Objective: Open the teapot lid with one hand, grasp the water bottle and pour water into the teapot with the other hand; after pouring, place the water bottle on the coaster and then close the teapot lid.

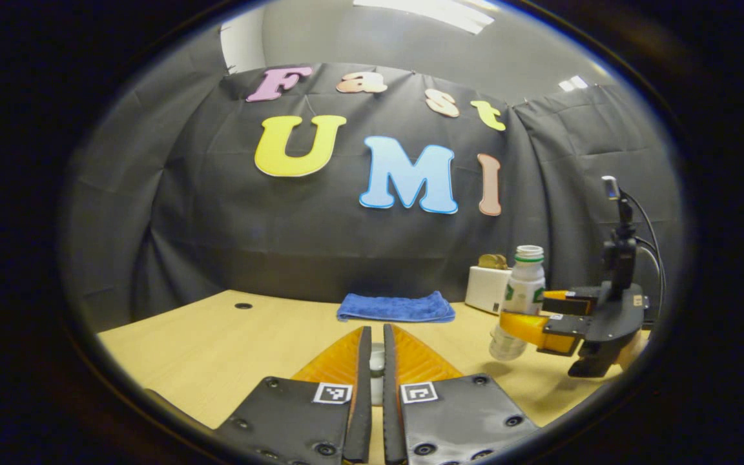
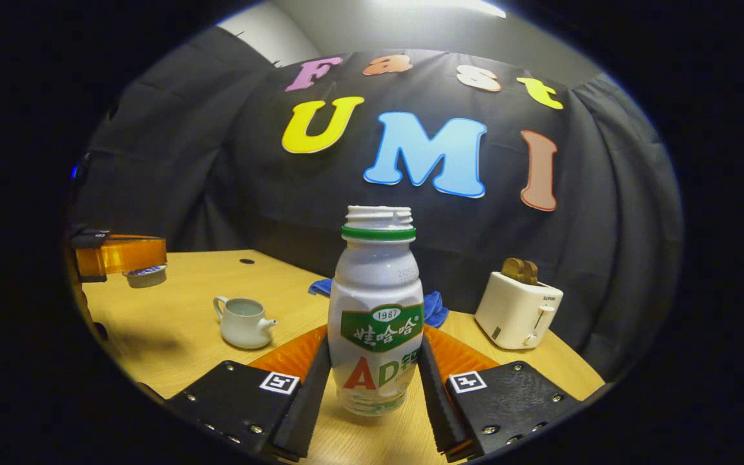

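Note:
In the right gripper view my right gripper [image 2: 375, 342] is shut on a white plastic water bottle [image 2: 377, 310] with a green neck ring and no cap, held upright. A small pale teapot [image 2: 243, 321] stands lidless on the wooden table [image 2: 178, 349], to the left. Above and left of it, my left gripper [image 2: 120, 255] holds the round teapot lid [image 2: 144, 276] in the air. In the left gripper view my left gripper [image 1: 376, 332] is shut on the lid's white knob [image 1: 377, 361]. The bottle [image 1: 519, 297] in the right gripper [image 1: 540, 316] hangs slightly tilted at the right.
A folded blue towel [image 1: 396, 307] lies at the back of the table by the cloth wall. A white toaster [image 2: 517, 310] with bread in its slots stands at the back right. A small round hole [image 1: 243, 305] marks the table's far left.

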Demonstrator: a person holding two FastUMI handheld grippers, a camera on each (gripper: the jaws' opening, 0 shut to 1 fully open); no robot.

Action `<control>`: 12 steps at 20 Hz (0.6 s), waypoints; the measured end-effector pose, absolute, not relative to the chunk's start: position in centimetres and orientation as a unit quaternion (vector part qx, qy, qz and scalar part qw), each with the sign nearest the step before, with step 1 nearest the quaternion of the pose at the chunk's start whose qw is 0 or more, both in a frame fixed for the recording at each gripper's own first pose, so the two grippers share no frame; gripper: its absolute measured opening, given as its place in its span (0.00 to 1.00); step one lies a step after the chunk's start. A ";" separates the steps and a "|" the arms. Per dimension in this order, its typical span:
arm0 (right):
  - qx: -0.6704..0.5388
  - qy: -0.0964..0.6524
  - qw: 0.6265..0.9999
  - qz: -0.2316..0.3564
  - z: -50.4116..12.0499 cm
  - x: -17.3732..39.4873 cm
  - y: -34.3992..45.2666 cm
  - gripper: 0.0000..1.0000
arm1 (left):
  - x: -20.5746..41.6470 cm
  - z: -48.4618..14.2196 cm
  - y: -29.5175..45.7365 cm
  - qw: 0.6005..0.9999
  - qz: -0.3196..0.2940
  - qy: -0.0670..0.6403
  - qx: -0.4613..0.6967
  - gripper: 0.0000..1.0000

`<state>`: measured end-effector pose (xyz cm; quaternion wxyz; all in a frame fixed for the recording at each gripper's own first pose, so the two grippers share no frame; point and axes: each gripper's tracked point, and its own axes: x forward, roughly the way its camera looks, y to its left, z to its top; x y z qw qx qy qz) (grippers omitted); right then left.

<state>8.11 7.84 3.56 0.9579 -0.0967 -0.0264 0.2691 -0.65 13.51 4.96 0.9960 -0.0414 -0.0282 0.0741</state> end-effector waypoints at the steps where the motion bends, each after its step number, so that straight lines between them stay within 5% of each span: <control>1: -0.083 -0.022 0.962 0.261 3.4 8.5 7.2 0.70 | 0.8 5.3 13.7 0.996 0.077 -0.026 -0.031 0.17; 12: 0.027 -0.024 0.976 0.216 4.0 9.0 0.5 0.69 | 11.4 1.1 14.0 0.996 0.075 0.044 0.007 0.13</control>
